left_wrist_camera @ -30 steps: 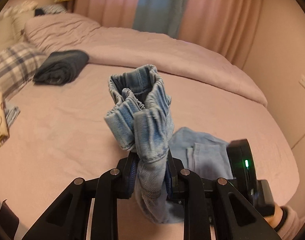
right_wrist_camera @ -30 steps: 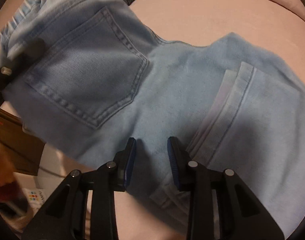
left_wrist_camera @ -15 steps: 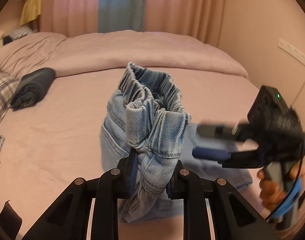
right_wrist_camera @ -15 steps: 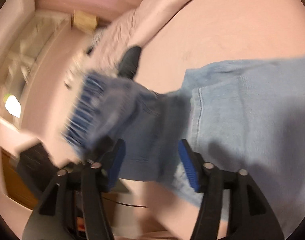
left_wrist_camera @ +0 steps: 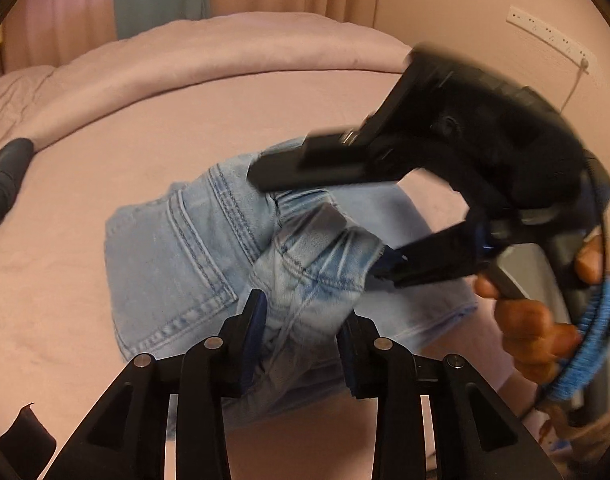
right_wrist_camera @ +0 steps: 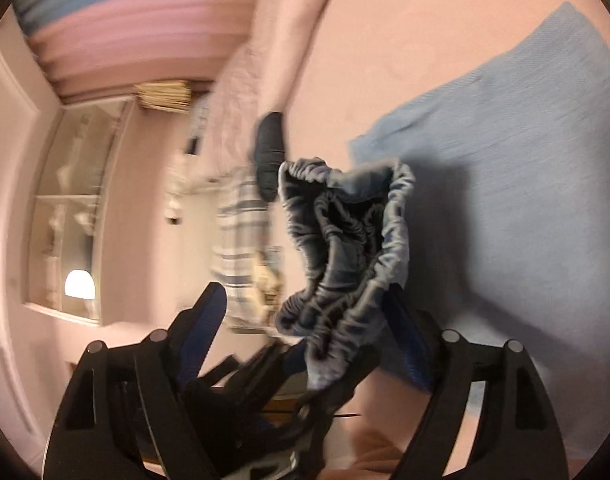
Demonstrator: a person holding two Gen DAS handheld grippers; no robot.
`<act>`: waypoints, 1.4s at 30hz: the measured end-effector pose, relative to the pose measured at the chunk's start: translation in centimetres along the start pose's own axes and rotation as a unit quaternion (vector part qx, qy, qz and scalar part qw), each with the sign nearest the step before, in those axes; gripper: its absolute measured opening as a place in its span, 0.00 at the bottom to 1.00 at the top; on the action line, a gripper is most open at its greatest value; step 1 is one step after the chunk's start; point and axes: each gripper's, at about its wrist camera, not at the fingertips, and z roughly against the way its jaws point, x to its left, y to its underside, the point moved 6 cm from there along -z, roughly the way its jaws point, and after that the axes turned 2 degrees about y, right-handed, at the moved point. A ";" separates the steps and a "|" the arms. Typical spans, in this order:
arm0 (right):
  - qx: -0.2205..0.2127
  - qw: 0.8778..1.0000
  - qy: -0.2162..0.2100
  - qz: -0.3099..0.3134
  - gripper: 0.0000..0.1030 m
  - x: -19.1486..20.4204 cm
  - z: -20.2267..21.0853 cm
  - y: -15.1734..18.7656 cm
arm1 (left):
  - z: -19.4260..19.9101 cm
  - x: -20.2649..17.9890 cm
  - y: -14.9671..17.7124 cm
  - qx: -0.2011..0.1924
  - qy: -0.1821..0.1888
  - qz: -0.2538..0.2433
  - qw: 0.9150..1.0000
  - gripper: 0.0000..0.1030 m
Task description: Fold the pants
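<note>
In the left wrist view we see our left gripper (left_wrist_camera: 301, 320) at the bottom centre of the frame, its fingers pressed against a bunched wad of the light-blue jeans (left_wrist_camera: 177, 256), clamped on the gathered waistband. The rest of the jeans spreads over the pink bed (left_wrist_camera: 85, 152) in mid-frame, back pocket facing up. From the right edge our right gripper (left_wrist_camera: 321, 220) reaches in, blurred, its two fingers spread wide above and below the same bunch. A dark folded garment (left_wrist_camera: 3, 180) lies at the far left edge.

In the right wrist view, the right gripper (right_wrist_camera: 305, 312) stands at the lower centre with its fingers apart, the elastic waistband of the jeans (right_wrist_camera: 345, 240) bunched between them and lying against the right-hand finger. More denim lies flat across the bed (right_wrist_camera: 405, 60) at the right. The left gripper (right_wrist_camera: 265, 380) shows dark beneath the bunch. The dark garment (right_wrist_camera: 269, 152) sits above centre.
</note>
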 end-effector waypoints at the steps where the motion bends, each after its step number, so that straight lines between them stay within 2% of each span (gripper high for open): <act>1: 0.000 1.000 0.015 0.008 0.75 -0.1 0.0 -0.1 | 0.4 0.2 0.1 -0.003 0.010 0.004 1.000 0.31; 3: -0.002 0.999 0.038 0.021 0.61 -0.5 0.0 -0.4 | 1.2 0.7 0.4 -0.006 0.039 0.018 0.999 0.31; 6: -0.006 0.998 0.056 0.026 0.42 -1.5 0.3 -1.2 | 3.1 2.1 0.6 -0.025 0.060 0.037 0.997 0.31; 8: -0.012 0.997 0.074 0.032 0.39 -2.2 0.5 -1.3 | 5.0 3.6 0.6 -0.051 0.084 0.062 0.993 0.31; 9: -0.015 0.996 0.083 0.037 0.36 -2.3 0.5 -1.3 | 5.7 4.7 0.7 -0.063 0.084 0.078 0.991 0.31; 12: -0.021 0.994 0.098 0.045 0.34 -2.9 0.0 -1.9 | 6.5 8.2 1.1 -0.077 0.040 0.127 0.988 0.31; 16: -0.028 0.991 0.118 0.057 0.33 -3.1 -0.3 -2.1 | 5.2 13.2 1.6 -0.061 -0.003 0.185 0.981 0.31; 19: -0.032 0.990 0.123 0.062 0.32 -2.8 -0.5 -2.1 | 4.0 14.0 2.4 -0.046 0.003 0.205 0.978 0.31; 25: -0.042 0.988 0.128 0.077 0.31 -2.0 0.0 -2.3 | 3.1 13.1 3.0 -0.027 0.008 0.192 0.981 0.31; 33: -0.060 0.987 0.117 0.092 0.29 -0.7 1.4 -2.6 | 3.0 11.6 1.8 -0.027 0.003 0.154 0.988 0.31; 42: -0.075 0.989 0.091 0.084 0.28 -0.9 3.5 -2.8 | 1.9 11.0 0.3 -0.024 0.001 0.137 0.990 0.31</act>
